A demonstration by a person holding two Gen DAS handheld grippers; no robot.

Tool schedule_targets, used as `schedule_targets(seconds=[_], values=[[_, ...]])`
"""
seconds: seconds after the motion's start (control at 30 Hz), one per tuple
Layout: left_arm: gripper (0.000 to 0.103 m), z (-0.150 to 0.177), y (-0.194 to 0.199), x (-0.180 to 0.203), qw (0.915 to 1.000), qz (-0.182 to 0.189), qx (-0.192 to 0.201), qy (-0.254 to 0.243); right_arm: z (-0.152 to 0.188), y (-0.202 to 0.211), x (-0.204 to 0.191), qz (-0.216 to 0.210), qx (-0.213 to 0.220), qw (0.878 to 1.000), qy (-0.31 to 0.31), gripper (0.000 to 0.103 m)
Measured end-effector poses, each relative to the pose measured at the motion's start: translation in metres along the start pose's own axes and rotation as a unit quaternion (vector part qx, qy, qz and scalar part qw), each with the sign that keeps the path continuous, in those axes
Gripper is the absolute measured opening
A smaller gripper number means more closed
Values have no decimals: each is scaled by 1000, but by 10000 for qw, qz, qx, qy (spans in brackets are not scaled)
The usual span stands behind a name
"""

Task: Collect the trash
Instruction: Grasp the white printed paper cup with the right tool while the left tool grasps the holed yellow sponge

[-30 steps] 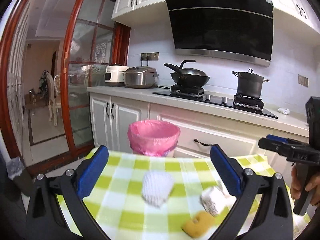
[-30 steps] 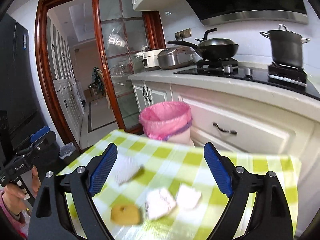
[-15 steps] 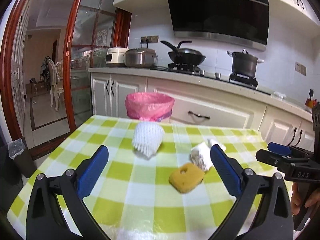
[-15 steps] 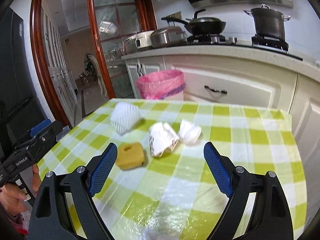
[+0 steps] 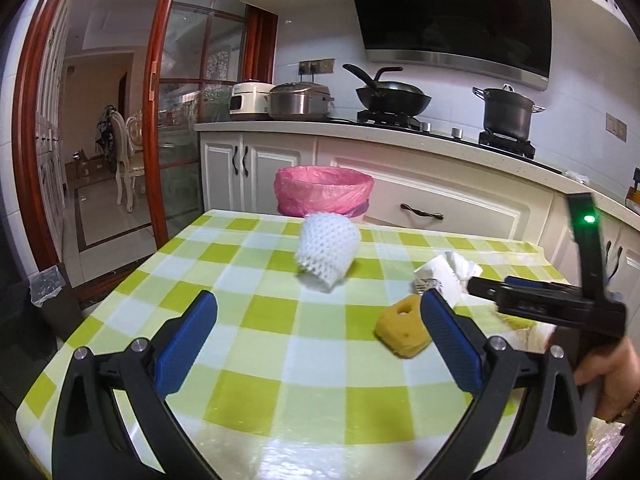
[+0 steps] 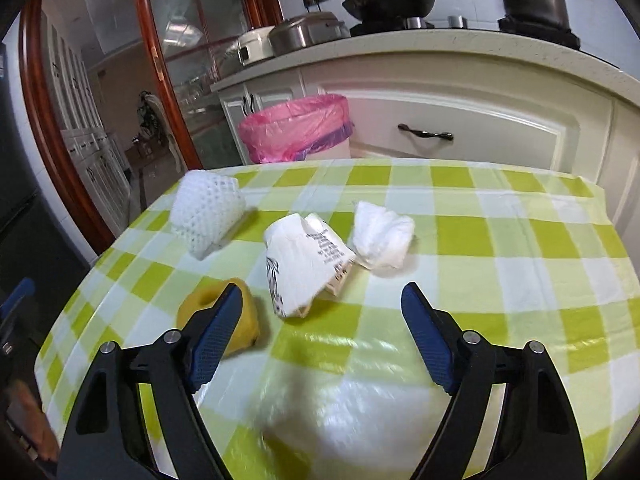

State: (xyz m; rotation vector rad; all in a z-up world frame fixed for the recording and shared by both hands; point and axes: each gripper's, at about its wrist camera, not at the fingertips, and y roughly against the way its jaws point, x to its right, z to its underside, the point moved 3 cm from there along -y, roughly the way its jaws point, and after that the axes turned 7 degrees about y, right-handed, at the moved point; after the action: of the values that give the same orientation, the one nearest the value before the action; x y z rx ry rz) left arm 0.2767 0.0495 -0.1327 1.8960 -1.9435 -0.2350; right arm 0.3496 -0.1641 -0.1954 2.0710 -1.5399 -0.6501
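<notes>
Trash lies on a green-and-white checked table [image 5: 280, 320]: a white foam net sleeve [image 5: 327, 251] [image 6: 206, 211], a yellow sponge with a hole [image 5: 402, 332] [image 6: 218, 322], a crumpled printed paper cup [image 6: 306, 264] [image 5: 434, 276] and a crumpled white tissue [image 6: 382, 240]. A bin with a pink bag [image 5: 324, 190] [image 6: 296, 128] stands beyond the far table edge. My left gripper [image 5: 318, 326] is open and empty above the table, short of the net sleeve. My right gripper [image 6: 322, 320] is open and empty, just short of the paper cup; it also shows in the left wrist view [image 5: 540, 300].
White kitchen cabinets [image 5: 452, 200] and a counter with a wok [image 5: 394, 96], a pot [image 5: 506, 114] and rice cookers [image 5: 300, 100] stand behind the table. A red-framed glass door [image 5: 160, 120] is at the left. A dark bin [image 5: 48, 300] sits on the floor by the table's left.
Both grippers have tilted down and moved closer to the table. The trash items now sit larger and nearer the fingers. Both stay open and empty.
</notes>
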Motion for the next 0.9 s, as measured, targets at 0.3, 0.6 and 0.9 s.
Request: schedule_targets(seconds=[0.3, 0.6, 0.9], values=[[98, 4, 6, -27, 9998, -158, -31, 88, -22, -49, -19, 158, -200, 9996, 110, 75], [98, 2, -14, -28, 9994, -105, -280, 193, -20, -63, -12, 254, -450, 9987, 12, 62], [98, 4, -63, 30, 9976, 257, -622, -138, -10, -16, 8, -89, -116, 9999, -13, 55]])
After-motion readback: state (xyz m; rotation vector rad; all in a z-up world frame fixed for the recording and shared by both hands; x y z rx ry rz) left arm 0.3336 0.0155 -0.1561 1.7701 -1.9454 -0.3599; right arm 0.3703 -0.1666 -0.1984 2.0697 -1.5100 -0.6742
